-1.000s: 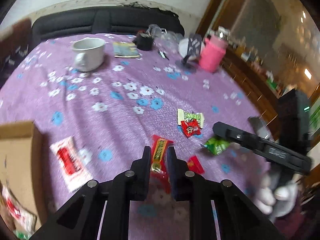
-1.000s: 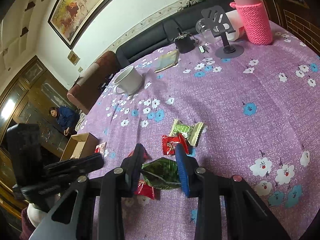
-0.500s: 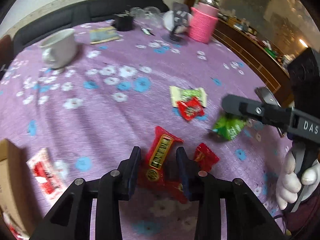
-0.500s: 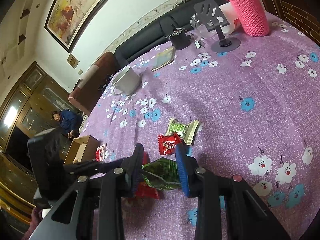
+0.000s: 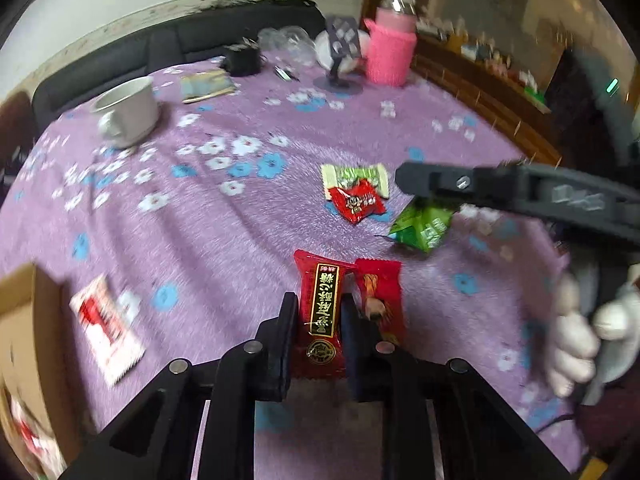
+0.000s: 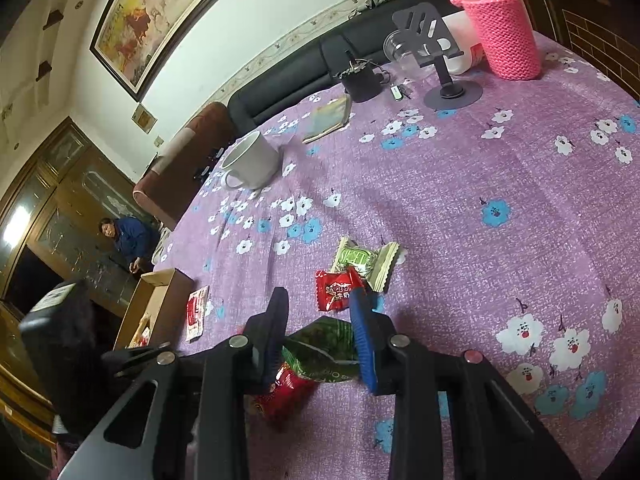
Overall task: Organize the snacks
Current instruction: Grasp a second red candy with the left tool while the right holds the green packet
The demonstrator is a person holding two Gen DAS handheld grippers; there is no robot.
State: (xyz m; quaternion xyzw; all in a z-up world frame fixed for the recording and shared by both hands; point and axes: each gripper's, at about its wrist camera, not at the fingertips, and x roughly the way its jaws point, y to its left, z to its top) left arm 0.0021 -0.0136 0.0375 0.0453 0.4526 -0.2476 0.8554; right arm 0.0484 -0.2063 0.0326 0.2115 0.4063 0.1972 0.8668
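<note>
My left gripper (image 5: 318,308) is shut on a long red snack packet with a gold label (image 5: 322,312), just above the purple flowered tablecloth (image 5: 200,240). A second red packet (image 5: 380,296) lies beside it on the right. My right gripper (image 6: 318,312) is shut on a green snack packet (image 6: 324,344), which also shows in the left wrist view (image 5: 424,228). A small red candy (image 6: 338,290) and a pale green candy (image 6: 362,260) lie ahead. A cardboard box (image 6: 154,304) stands at the left edge.
A white and red sachet (image 5: 106,332) lies near the box (image 5: 24,340). A white mug (image 6: 250,162), a small booklet (image 6: 328,118), a black pot (image 6: 358,78), a grey phone stand (image 6: 444,72) and a pink knitted bottle (image 6: 502,28) stand at the far side.
My left gripper opened, moved forward around the long red packet and shut on it. My right gripper kept its hold on the green packet and barely moved.
</note>
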